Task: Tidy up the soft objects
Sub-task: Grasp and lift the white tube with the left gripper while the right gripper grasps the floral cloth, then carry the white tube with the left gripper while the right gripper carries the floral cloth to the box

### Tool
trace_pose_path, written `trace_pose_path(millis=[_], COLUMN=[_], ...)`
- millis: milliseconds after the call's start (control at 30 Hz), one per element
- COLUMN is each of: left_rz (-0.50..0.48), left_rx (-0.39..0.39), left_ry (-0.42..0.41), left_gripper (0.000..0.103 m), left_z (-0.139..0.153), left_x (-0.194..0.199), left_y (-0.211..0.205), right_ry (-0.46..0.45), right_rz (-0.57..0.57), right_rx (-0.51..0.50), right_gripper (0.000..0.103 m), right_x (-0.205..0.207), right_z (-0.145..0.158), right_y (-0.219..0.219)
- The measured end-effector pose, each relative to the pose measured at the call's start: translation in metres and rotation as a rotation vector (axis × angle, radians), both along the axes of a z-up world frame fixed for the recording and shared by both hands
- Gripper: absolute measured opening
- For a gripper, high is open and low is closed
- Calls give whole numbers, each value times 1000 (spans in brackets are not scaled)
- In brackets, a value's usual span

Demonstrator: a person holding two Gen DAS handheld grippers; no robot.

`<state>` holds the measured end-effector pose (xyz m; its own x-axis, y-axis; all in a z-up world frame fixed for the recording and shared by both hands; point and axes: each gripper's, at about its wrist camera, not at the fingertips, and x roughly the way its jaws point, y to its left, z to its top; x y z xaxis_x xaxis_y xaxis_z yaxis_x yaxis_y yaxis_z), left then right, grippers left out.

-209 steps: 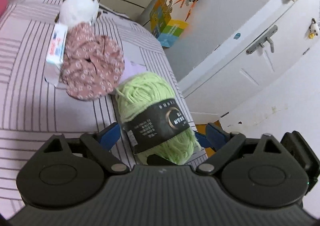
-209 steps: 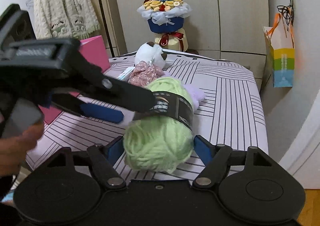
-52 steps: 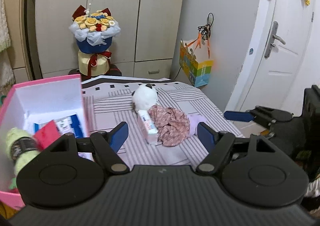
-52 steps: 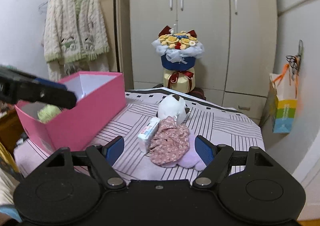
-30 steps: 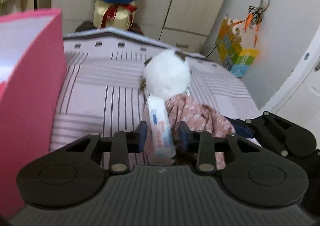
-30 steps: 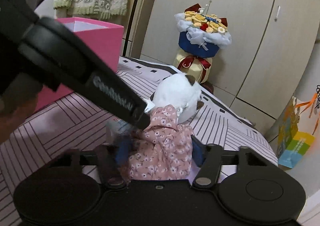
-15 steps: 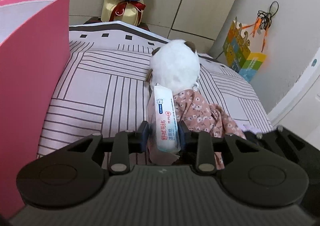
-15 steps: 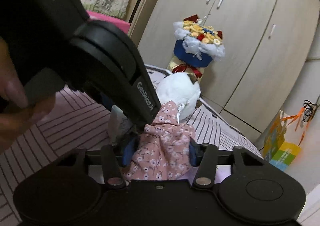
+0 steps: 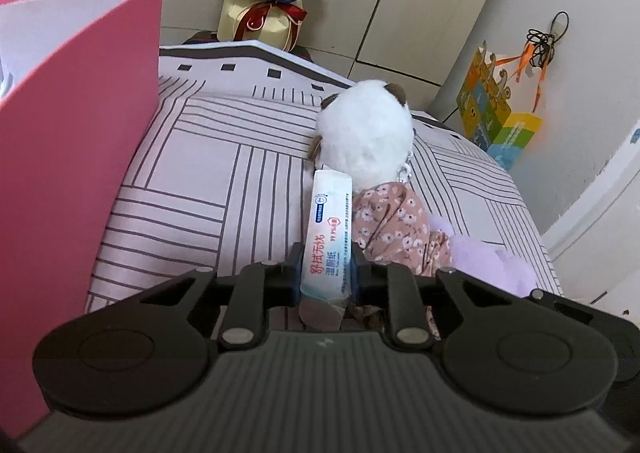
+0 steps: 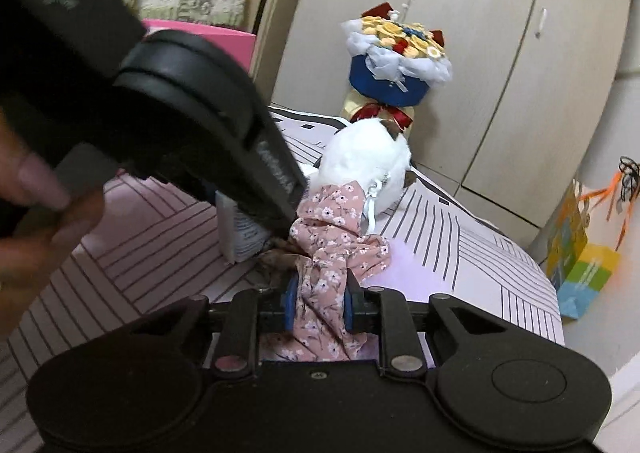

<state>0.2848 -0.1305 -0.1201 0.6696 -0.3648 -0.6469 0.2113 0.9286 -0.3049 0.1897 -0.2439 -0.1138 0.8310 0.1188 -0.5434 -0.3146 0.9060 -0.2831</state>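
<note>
**Readable print: one wipes pack and two marks on a gripper**

The wipes pack [image 9: 326,237], clamped between the two fingers of the left gripper [image 9: 325,273], carries red Chinese characters running along its length, reading 舒拭无忧, with smaller teal characters beside them, 湿厕纸. A small red mark farther out from the fingertips reads "99.9%", and a round blue seal sits beyond it; its fine print is too small to read.

In the right wrist view the left gripper's near finger shows raised lettering, partly legible as "GenRobot". Its body, above that finger, bears white letters "DAS", seen upside down. Nothing else is legible.
</note>
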Motion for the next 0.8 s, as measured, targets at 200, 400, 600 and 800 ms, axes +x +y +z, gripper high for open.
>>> trace_pose_path(millis=[200,400,600,800], left_rz=[4,1,-26,-78], left_rx=[-20,-17,-41,-26], left_ry=[-12,-29,0,10], left_gripper=[20,20,20,20], left_z=[8,15,11,12], left_x=[-18,-41,-65,-87], left_y=[13,28,36,43], right_ry=[-24,-10,34,83], right_rz=[9,-46,-126,-132], right_rx=[109,197,291,393], right_gripper=[13,13,13,13], right_x=[-20,-37,-48,-60], right_z=[14,16,14,15], right_y=[-3,-8,-18,-27])
